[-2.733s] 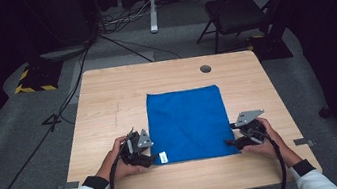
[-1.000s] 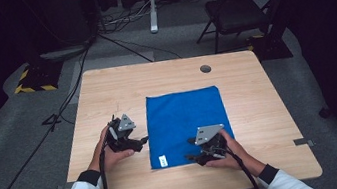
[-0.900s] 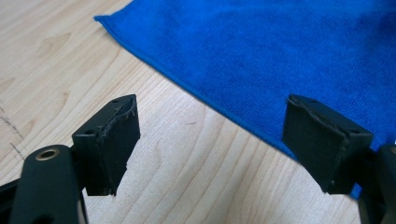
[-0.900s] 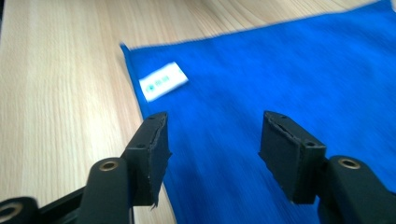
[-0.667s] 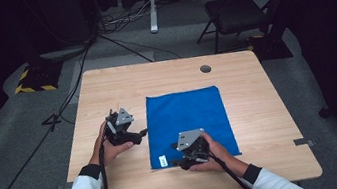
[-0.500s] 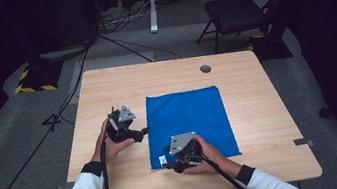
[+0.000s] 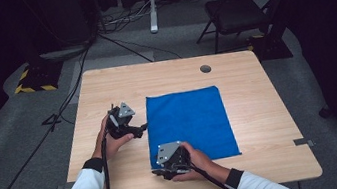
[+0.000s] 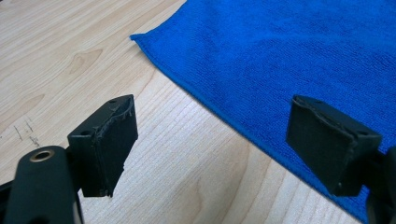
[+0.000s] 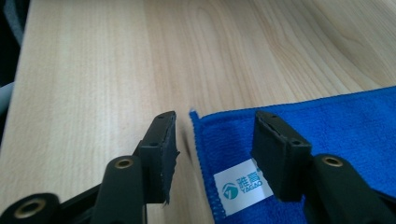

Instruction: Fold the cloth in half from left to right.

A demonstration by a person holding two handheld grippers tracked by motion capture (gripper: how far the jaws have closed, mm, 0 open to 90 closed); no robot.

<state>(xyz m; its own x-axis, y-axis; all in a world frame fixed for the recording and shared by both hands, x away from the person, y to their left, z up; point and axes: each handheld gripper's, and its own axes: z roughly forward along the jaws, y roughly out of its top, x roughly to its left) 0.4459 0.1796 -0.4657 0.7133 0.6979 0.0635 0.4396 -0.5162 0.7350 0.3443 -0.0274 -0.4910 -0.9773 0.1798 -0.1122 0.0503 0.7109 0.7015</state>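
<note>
While a flat blue microfibre cloth lies spread on the pale wooden table, its near labelled corner is straddled by the right gripper, jaws just closing, not yet pinching. The left gripper is held released over the side hem. A pinch seems needed next.

Plain blue cloth, white label, pale wood-grain table

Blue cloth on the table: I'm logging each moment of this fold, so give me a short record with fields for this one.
cloth: blue cloth lies flat and spread out on the wooden table
label: white tag at the cloth's near left corner
left gripper: left gripper open, at the cloth's left edge, nothing held
right gripper: right gripper astride the tagged corner, jaws just been closing, pads not yet pressing
</note>
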